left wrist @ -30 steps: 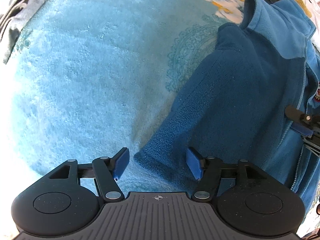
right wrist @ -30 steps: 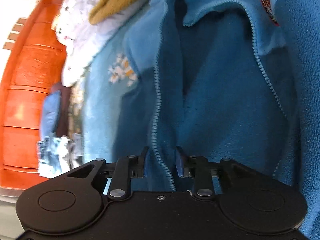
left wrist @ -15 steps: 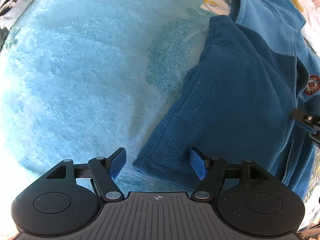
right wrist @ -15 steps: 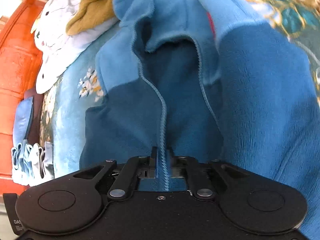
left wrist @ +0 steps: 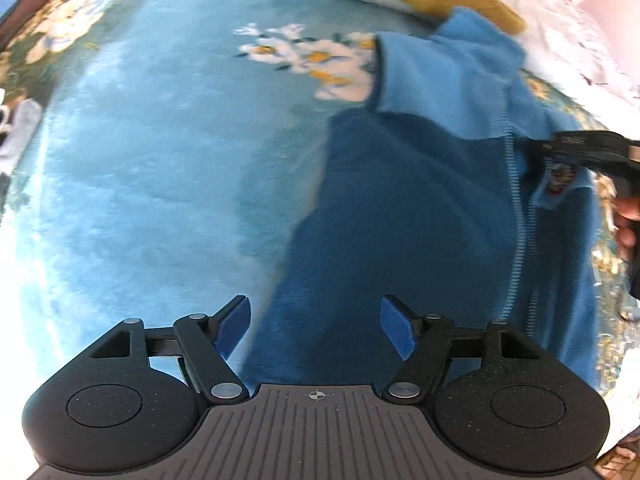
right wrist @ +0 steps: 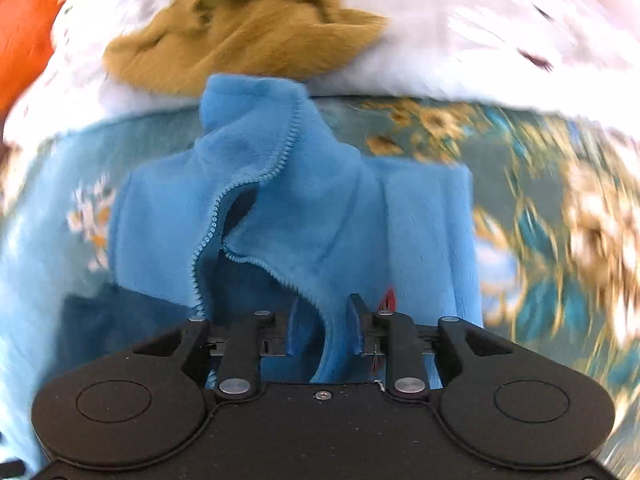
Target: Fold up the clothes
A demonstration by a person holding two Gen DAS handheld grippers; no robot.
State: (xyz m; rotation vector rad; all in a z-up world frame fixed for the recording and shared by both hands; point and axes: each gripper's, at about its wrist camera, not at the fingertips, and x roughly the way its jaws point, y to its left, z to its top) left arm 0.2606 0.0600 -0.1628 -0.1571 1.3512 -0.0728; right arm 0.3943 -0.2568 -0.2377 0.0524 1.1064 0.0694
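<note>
We worked on a bed covered with a plush blue floral blanket [left wrist: 152, 152], with a mustard-yellow garment [right wrist: 240, 36] and white printed bedding [right wrist: 460, 40] heaped at its far edge and an orange wooden panel [right wrist: 20, 20] behind. The blue fleece jacket [left wrist: 420, 208] lay flat on the blanket, collar toward the heap and zipper [left wrist: 516, 240] running toward us, an orientation we judged suitable for folding the front panels inward. Our left gripper [left wrist: 316, 328] hovered over the jacket's lower left edge; its jaws, which had just been opening, stood wide and gripped nothing, with fleece visible only beneath them. Our right gripper [right wrist: 322, 328] sat at the chest, near the embroidered badge [left wrist: 560, 176]; its jaws had just been opening and stood narrow, with a fold of the zipper-side panel lying loosely between them, the pads apparently not pressing it. We judged that this panel was being released so that both grippers could take new holds for the next fold.
</note>
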